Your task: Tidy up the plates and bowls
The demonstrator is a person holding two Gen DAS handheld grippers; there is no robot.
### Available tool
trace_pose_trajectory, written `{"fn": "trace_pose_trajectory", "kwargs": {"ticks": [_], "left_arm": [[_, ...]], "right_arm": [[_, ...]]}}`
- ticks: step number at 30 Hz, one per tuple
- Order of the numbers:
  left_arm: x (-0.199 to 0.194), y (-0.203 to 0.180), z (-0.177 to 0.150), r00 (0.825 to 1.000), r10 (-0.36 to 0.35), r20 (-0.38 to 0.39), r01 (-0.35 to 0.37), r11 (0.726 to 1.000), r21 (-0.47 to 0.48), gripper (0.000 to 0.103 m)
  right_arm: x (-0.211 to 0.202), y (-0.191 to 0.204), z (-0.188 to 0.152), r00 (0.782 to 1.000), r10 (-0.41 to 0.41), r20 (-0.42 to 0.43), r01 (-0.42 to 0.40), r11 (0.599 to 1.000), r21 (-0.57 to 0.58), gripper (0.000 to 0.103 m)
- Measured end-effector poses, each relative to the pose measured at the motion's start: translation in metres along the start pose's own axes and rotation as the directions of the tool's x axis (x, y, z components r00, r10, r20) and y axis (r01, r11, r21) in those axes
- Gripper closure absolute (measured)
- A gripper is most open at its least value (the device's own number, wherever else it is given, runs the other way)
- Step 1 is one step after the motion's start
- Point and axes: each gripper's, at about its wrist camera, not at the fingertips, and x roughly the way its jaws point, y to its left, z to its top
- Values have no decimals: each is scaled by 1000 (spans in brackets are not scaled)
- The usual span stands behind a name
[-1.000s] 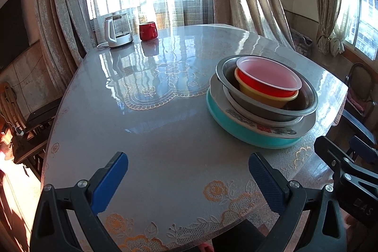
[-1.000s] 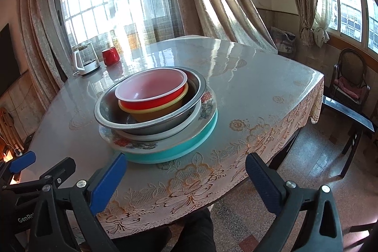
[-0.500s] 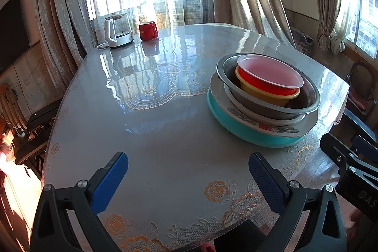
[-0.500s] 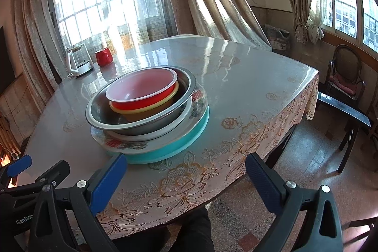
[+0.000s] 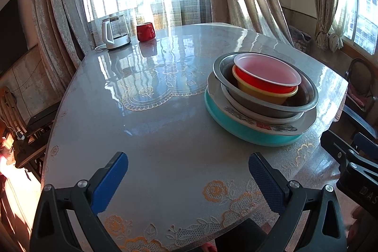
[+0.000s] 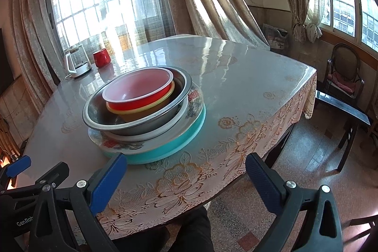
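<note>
One nested stack stands on the table near its front right. From the bottom: a teal plate, a flowered plate, a white dish, a steel bowl, a yellow bowl and a red bowl with a pale rim. My left gripper is open and empty above the table's near edge, left of the stack. My right gripper is open and empty, held back off the table's front edge.
A glass kettle and a red mug stand at the far side by the curtained window. Chairs stand right of the table. The lace cloth hangs over the front edge.
Both grippers have drawn back slightly from the table; the stack looks a little farther off in the right wrist view. The dishes have not moved.
</note>
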Motion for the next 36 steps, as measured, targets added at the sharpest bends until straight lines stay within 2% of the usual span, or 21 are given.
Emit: {"fn": "trace_pose_trajectory", "kwargs": {"ticks": [36], "left_arm": [[3,-1,-4,999,-22,-29,22,1000,-4,0]], "right_arm": [[3,0,-1,1000,6,-12,-6,1000,3,1]]}}
